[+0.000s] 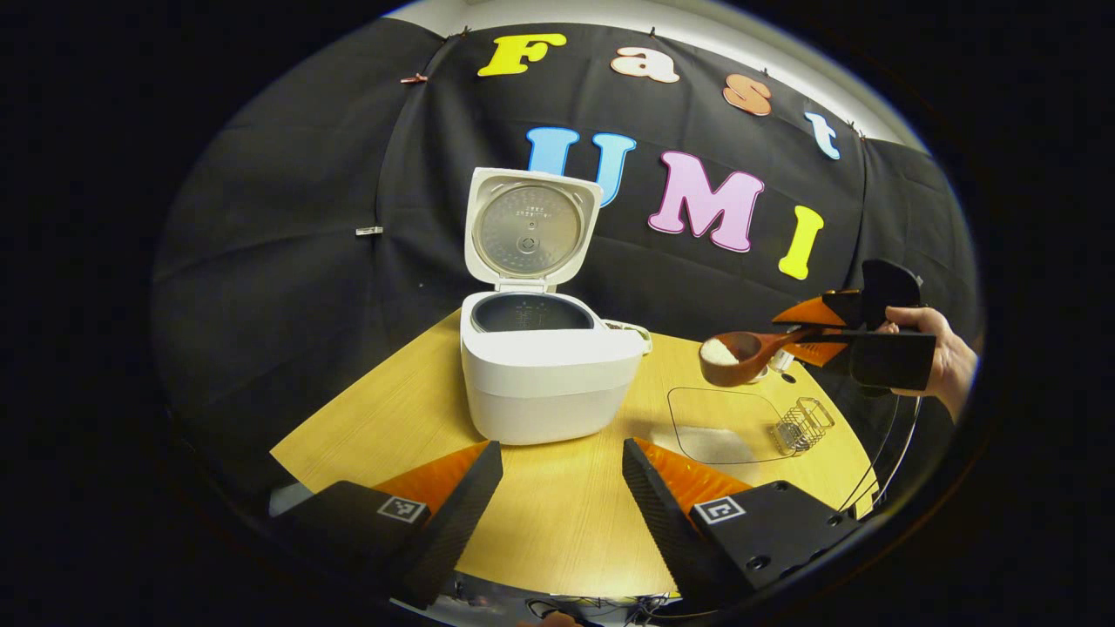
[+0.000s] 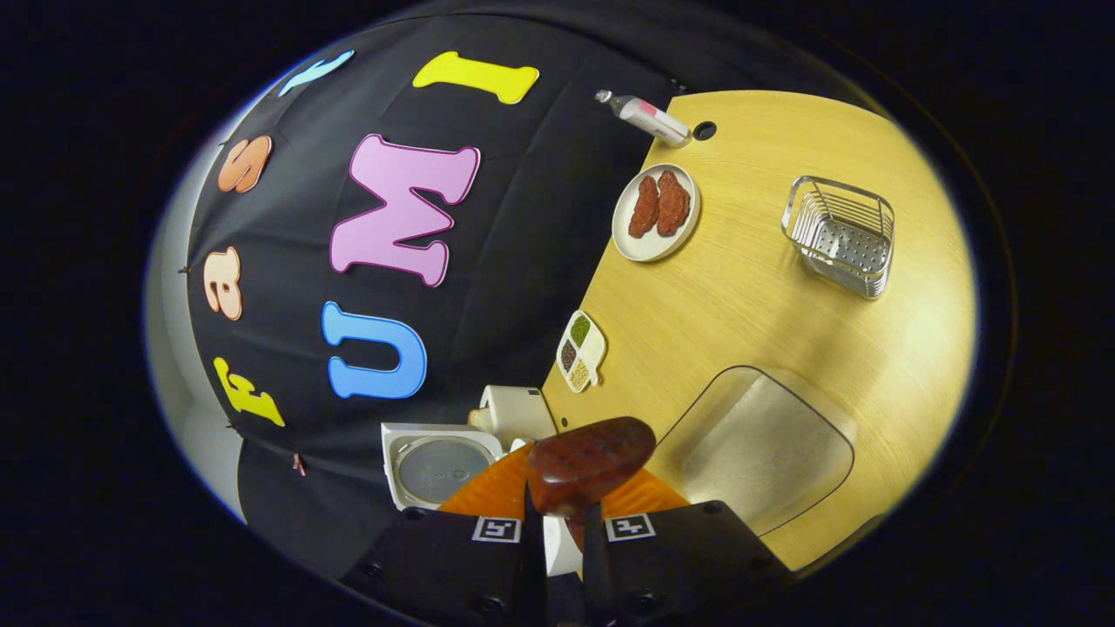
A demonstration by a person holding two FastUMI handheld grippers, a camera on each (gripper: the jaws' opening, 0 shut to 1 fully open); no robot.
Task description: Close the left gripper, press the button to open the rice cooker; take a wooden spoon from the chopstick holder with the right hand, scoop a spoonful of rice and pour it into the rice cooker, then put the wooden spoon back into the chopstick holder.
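The rice cooker (image 1: 549,366) stands on the desk (image 1: 557,514) with its lid (image 1: 530,228) swung up, so the pot is ready to receive rice. The right gripper (image 1: 814,335) grips the handle of the wooden spoon (image 1: 740,357), its bowl loaded with white rice and held above the desk to the right of the cooker, over the clear rice tray (image 1: 719,427). In the right gripper view the spoon's bowl (image 2: 591,463) juts out just ahead of the gripper (image 2: 557,522), both fingers pinching the handle. The step in hand looks like carrying the scoop to the cooker. To do it well, keep the bowl level while moving across, bring it fully over the pot's dark opening (image 1: 531,312) before rolling the wrist, and tip slowly so no grains land on the rim. The left gripper (image 1: 557,488) hangs wide apart and idle in front of the cooker. The wire chopstick holder (image 1: 801,425) waits beside the tray.
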